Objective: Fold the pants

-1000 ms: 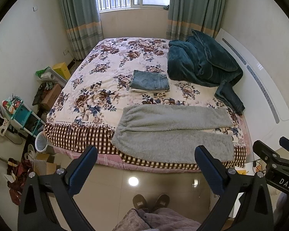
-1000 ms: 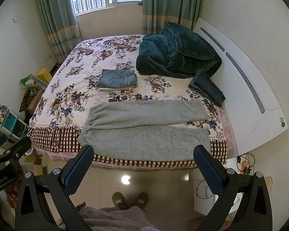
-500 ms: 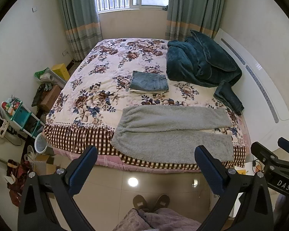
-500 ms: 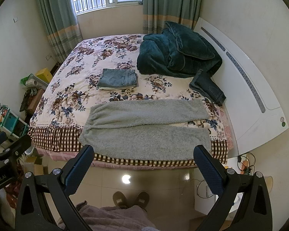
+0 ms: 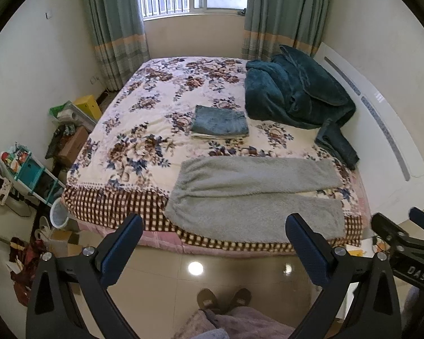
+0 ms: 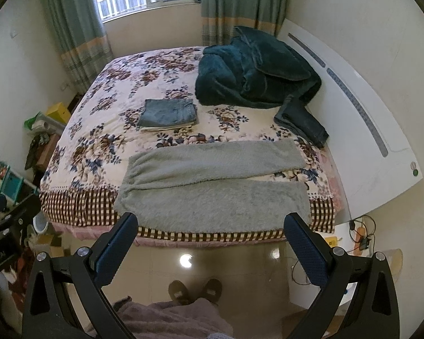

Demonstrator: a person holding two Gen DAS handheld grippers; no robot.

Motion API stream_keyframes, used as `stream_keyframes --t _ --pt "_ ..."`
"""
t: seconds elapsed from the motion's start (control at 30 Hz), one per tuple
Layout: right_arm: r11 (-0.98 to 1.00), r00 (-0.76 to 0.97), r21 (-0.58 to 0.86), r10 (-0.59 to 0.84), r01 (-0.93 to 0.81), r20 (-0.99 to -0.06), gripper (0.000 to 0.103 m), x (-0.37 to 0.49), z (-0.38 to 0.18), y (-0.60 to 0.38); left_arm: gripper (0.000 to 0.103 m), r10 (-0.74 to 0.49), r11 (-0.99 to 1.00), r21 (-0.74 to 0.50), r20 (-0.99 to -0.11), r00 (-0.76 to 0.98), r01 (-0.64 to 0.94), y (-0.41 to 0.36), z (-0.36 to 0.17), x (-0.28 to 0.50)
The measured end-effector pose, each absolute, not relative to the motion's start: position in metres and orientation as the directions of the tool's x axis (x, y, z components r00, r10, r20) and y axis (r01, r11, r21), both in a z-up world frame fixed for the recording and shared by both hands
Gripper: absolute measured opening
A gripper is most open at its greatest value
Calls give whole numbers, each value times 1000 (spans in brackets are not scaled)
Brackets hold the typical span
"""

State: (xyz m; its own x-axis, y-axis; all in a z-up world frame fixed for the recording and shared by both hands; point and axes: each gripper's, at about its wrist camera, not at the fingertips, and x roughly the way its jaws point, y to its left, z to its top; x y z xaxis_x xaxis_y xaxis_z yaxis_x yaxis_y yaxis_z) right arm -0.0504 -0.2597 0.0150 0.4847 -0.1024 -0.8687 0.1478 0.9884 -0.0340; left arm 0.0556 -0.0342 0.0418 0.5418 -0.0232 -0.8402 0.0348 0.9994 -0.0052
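Grey fleece pants (image 5: 254,195) lie flat along the near edge of the floral bed (image 5: 144,141), both legs spread out. Left hand-held gripper (image 5: 214,250) hangs wide and empty above the floor; right hand-held gripper (image 6: 210,247) likewise, gaping, clear of the fabric.

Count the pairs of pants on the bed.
3: grey fleece pants spread flat along the near edge; folded jeans mid-bed, on something pale; dark jeans beside the teal blanket, which may hide more.
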Motion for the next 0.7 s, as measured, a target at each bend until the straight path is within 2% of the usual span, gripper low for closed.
stream_keyframes --t 0.23,0.37,0.53,0.7 --pt "964 462 -36 -159 263 -872 103 9 -22 -286 103 5 1000 19 -829 560 19 -46 16 111" --pt "949 435 -43 -183 312 -882 103 75 -57 -329 103 52 999 48 -838 543 -22 -36 -23 151" --pt "926 348 2 -139 377 -927 103 179 -138 -401 103 127 989 74 -873 470 -130 -42 -80 239" --pt "885 225 54 -58 462 -973 103 303 -261 -495 103 184 960 97 -926 328 -264 -38 -165 328"
